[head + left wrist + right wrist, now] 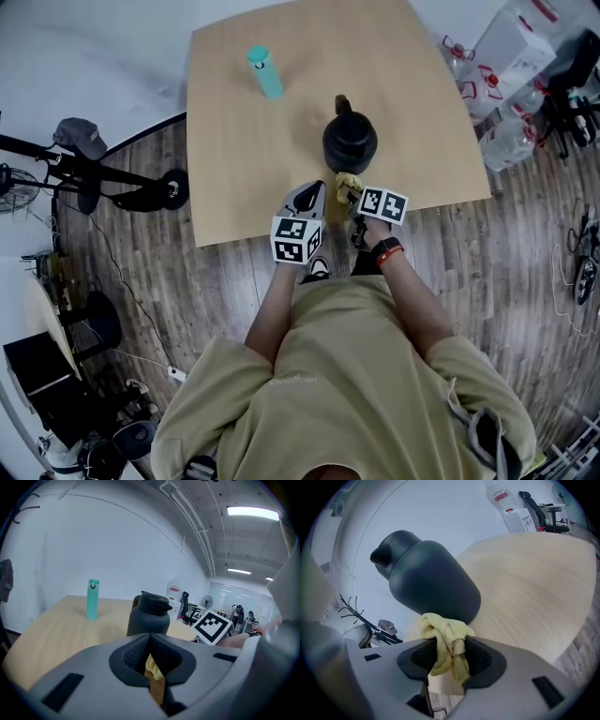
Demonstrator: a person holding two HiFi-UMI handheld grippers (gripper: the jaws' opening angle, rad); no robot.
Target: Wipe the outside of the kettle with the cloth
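Observation:
A dark matte kettle (pixel 350 141) stands on the wooden table (pixel 244 187), near its front edge. My right gripper (pixel 357 195) is shut on a crumpled yellow cloth (pixel 349 184), held just in front of the kettle's base. In the right gripper view the cloth (pixel 443 630) bulges out between the pads of my right gripper (pixel 449 651), right below the kettle (pixel 426 578). My left gripper (pixel 313 199) sits beside it, jaws shut and pointing at the kettle (pixel 149 618). Only a sliver of yellow shows in the slit under the tips of my left gripper (pixel 150 641).
A teal bottle (pixel 265 72) stands upright at the table's back left, also seen as the teal bottle (pixel 93 599). Water jugs and boxes (pixel 511 56) crowd the floor to the right. A stand with a cap (pixel 80 138) is left of the table.

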